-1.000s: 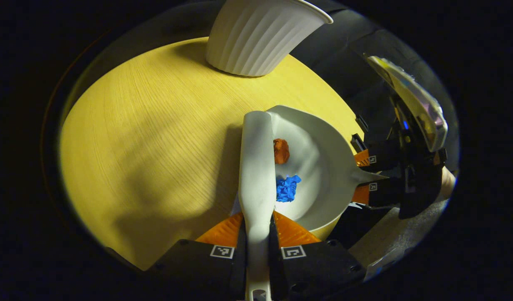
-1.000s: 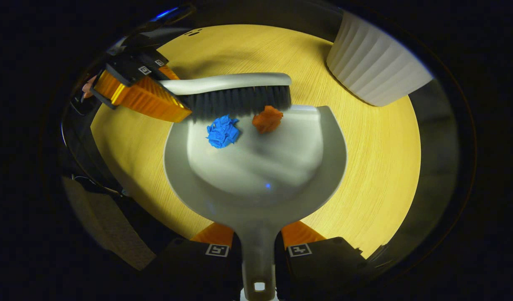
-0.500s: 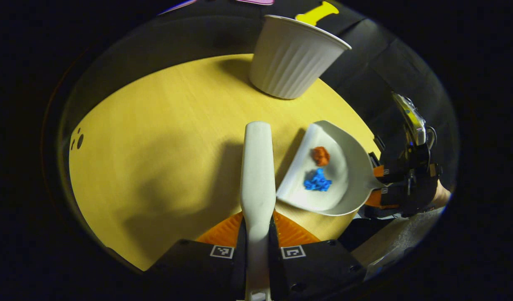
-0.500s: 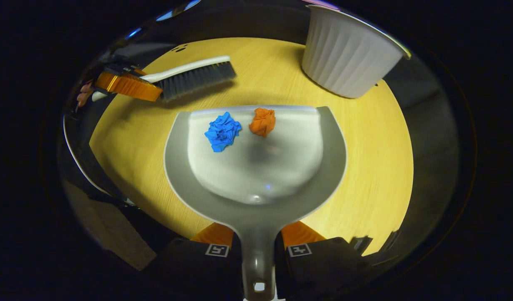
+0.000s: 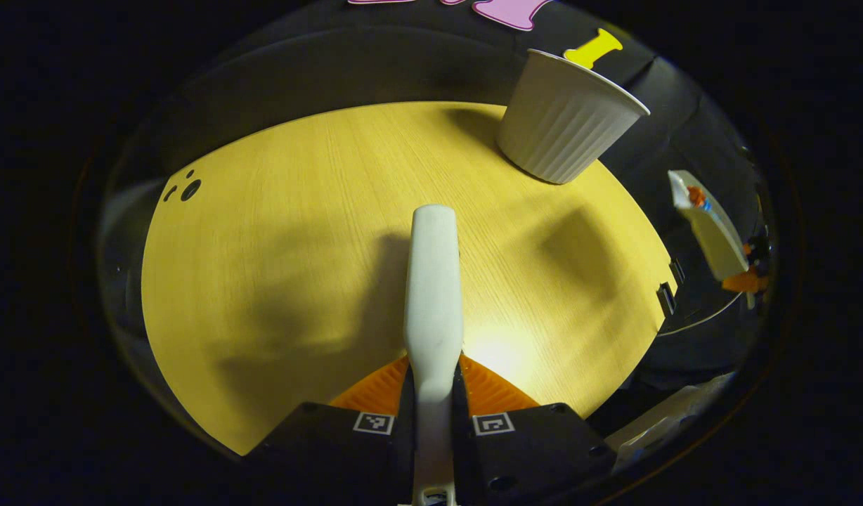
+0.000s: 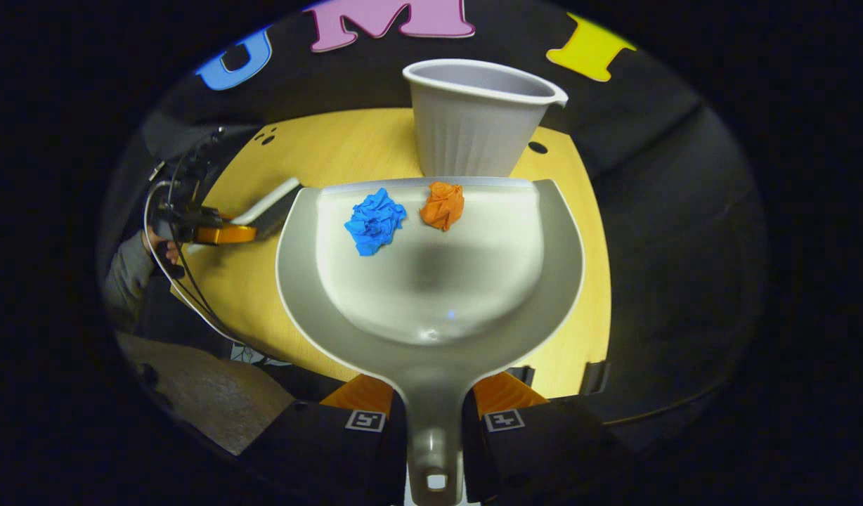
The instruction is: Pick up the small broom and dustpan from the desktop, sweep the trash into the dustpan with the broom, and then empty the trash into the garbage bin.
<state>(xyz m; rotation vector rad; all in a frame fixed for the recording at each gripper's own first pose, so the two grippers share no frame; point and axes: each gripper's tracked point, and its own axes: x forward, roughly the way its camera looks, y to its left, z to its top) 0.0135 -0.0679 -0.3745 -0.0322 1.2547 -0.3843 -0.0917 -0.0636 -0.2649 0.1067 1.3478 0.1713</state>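
Yellow wood-grain tabletop (image 5: 277, 267) under dim booth light is my ground, and I take the ribbed white garbage bin (image 6: 477, 119) as my landmark; it stands on the far part of the tabletop.

My right gripper (image 6: 435, 411) has its fingers clenched on the handle of the dustpan (image 6: 431, 309), which I judge is lifted off the tabletop, its front lip lined up just short of the bin and lower than the bin's rim. Two scraps lie near that lip: a blue paper wad (image 6: 374, 221) and an orange paper wad (image 6: 443, 205), side by side, the orange one nearer the bin's middle.

My left gripper (image 5: 433, 393) is grasping the broom (image 5: 431, 281) by its handle, fingers pressed on both sides; it hangs over the tabletop, well off to the bin's left side as the right gripper view has it.

Handling, as I judge it: the pan is light, stiff plastic, and its smooth bowl will let the crumpled wads slide at a small tilt. They weigh almost nothing, so a jerk could bounce them out. I'd keep the grip on the handle neck, raise the lip above the rim, then tip slowly.
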